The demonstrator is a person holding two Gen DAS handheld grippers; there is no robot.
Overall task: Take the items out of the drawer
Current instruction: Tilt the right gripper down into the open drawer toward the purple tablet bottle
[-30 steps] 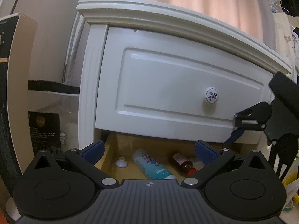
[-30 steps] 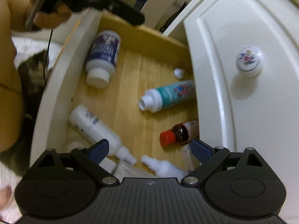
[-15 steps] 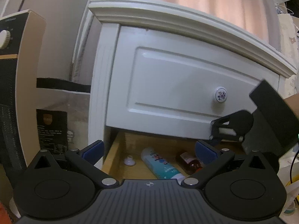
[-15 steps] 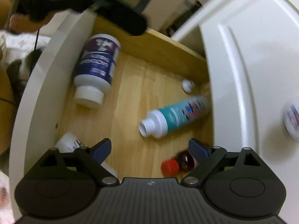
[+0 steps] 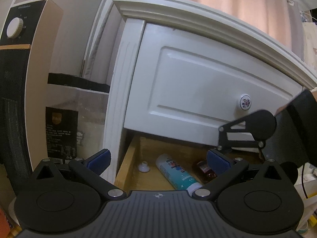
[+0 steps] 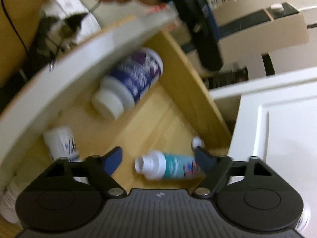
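Note:
The lower wooden drawer (image 6: 190,91) stands pulled out. In it lie a teal-labelled white bottle (image 6: 168,167) without a cap, a purple-labelled jar (image 6: 130,83), a white bottle (image 6: 63,142) and a small white cap (image 6: 198,141). My right gripper (image 6: 158,160) is open just above the teal bottle, its fingers on either side of it. My left gripper (image 5: 158,158) is open in front of the drawer's left end, above the teal bottle (image 5: 176,171), the cap (image 5: 143,166) and a brown bottle (image 5: 204,167).
The shut upper drawer front (image 5: 208,99) with a floral knob (image 5: 245,101) overhangs the open one. A beige heater (image 5: 17,79) and a clear bag (image 5: 77,123) stand left of the cabinet. The right gripper's body (image 5: 257,125) shows at the right.
My right gripper has swung down and leftward toward the teal bottle, with motion blur. My left gripper has drifted left, so the cabinet sits further right in its view.

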